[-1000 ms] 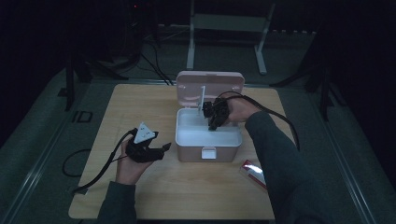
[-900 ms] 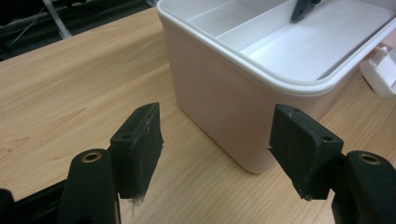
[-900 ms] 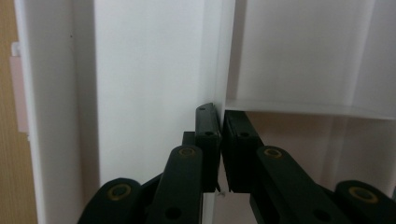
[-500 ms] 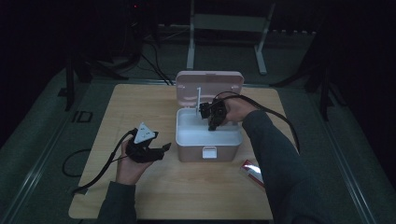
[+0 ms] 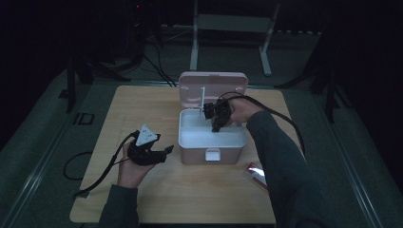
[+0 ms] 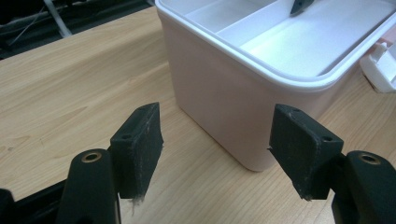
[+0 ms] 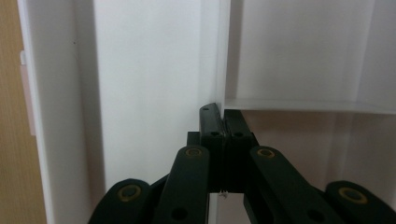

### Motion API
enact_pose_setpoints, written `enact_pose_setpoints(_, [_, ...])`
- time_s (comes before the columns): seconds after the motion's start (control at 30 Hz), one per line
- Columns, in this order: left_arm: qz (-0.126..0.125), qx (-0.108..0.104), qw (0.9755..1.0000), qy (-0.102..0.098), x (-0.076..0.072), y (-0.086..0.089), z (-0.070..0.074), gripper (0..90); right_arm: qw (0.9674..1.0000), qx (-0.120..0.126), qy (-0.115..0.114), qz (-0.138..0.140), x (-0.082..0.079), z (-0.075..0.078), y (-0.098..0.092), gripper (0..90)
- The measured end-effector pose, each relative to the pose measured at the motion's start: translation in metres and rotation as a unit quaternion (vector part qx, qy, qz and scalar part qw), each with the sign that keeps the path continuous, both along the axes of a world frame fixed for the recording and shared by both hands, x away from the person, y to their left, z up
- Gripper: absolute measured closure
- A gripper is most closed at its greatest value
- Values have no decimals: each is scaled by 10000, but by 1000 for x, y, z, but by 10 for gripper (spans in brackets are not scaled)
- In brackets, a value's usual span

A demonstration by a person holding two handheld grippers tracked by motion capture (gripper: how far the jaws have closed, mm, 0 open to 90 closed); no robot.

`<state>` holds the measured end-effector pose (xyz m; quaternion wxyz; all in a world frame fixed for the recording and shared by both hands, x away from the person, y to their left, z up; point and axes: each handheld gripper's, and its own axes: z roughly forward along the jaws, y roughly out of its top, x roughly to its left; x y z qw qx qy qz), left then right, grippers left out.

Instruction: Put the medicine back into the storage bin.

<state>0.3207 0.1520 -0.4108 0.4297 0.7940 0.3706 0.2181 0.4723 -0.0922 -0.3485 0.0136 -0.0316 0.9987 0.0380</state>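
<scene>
Storage box (image 5: 212, 142), pale pink outside and white inside, sits mid-frame on the desk (image 5: 142, 109) with its hinged lid (image 5: 212, 86) standing open behind, so the inside is reachable. The right hand-held gripper (image 5: 216, 127) dips into it, its jaws just closed and pressed together on the thin white divider wall (image 7: 221, 56), likely to lift it out. The left hand-held gripper (image 6: 215, 149) waits spread and empty beside the box's corner, lower left.

Table (image 6: 60, 98): pale wood-grain top, smooth, matt. Box (image 6: 224, 107): pink plastic, faint sheen; white plastic tray (image 6: 299, 42) inside, glossy. Left gripper (image 6: 217, 140): black jaws, matt, finely textured pads. Packet (image 5: 255, 174): possibly glossy foil, too dim to confirm.
</scene>
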Motion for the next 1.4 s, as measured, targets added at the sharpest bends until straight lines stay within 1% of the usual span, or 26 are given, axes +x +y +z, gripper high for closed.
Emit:
enact_pose_setpoints(0.03, [-1, -2, 10000, -3, 0, 0, 0, 340, 10000, 5, 38, -44, 0, 1, 0, 896])
enact_pose_setpoints(0.13, [1, 20, 10000, -16, 0, 1, 1, 340, 10000, 58, 37, -57, 0, 4, -2, 896])
enact_pose_setpoints(0.27, [7, 7, 10000, -21, 0, 1, 1, 340, 9998, 192, 56, -55, 1, 10, -5, 896])
enact_pose_setpoints(0.33, [4, 14, 10000, -21, 0, 2, 1, 340, 9996, 249, 71, -76, 1, 14, -7, 896])
enact_pose_setpoints(0.43, [10, 11, 10000, -20, 0, 2, 1, 340, 9994, 339, 19, -116, 0, 21, -11, 896])
enact_pose_setpoints(0.53, [11, 11, 10000, -18, -1, 2, 1, 340, 9991, 384, 17, -150, -1, 29, -16, 896])
enact_pose_setpoints(0.63, [26, -10, 10000, -30, -1, 3, 1, 341, 9989, 422, -39, -188, -2, 36, -24, 897])
enact_pose_setpoints(0.67, [25, -24, 10000, -33, -1, 4, 2, 341, 9989, 409, -119, -195, -3, 38, -27, 896])
enact_pose_setpoints(0.73, [41, -21, 10000, -29, -1, 5, 1, 340, 9990, 385, -121, -181, -5, 41, -34, 897])
enact_pose_setpoints(0.87, [51, -36, 10000, -28, -1, 5, 1, 340, 9987, 363, -161, -325, -8, 45, -53, 896])
enact_pose_setpoints(0.9, [51, -36, 10000, -28, -1, 5, 1, 341, 9987, 363, -161, -325, -8, 45, -53, 896])
enact_pose_setpoints(0.93, [51, -36, 10000, -28, -1, 5, 1, 341, 9985, 367, -131, -374, -8, 46, -59, 896])
enact_pose_setpoints(0.97, [49, -34, 10000, -29, -1, 6, 1, 340, 9981, 404, -148, -435, -9, 47, -71, 896])
enact_pose_setpoints(1.07, [54, -42, 10000, -10, 0, 5, 0, 340, 9976, 427, -148, -526, -12, 48, -88, 896])
enact_pose_setpoints(1.1, [54, -42, 10000, -10, 0, 5, 0, 340, 9976, 427, -148, -526, -12, 48, -88, 896])
enact_pose_setpoints(1.13, [54, -23, 10000, 11, 0, 4, -1, 340, 9972, 459, -120, -576, -13, 49, -96, 896])
enact_pose_setpoints(1.17, [47, -21, 10000, 19, 0, 4, -1, 340, 9961, 532, -133, -698, -15, 51, -115, 896])
enact_pose_setpoints(1.3, [36, -21, 10000, 24, 0, 3, -2, 340, 9933, 596, -109, -986, -19, 54, -151, 896])
enact_pose_setpoints(1.33, [31, -18, 10000, 27, 0, 3, -2, 340, 9926, 573, -136, -1061, -21, 54, -159, 896])
enact_pose_setpoints(1.4, [35, -35, 10000, 24, 0, 3, -2, 340, 9912, 537, -108, -1208, -23, 54, -175, 896])
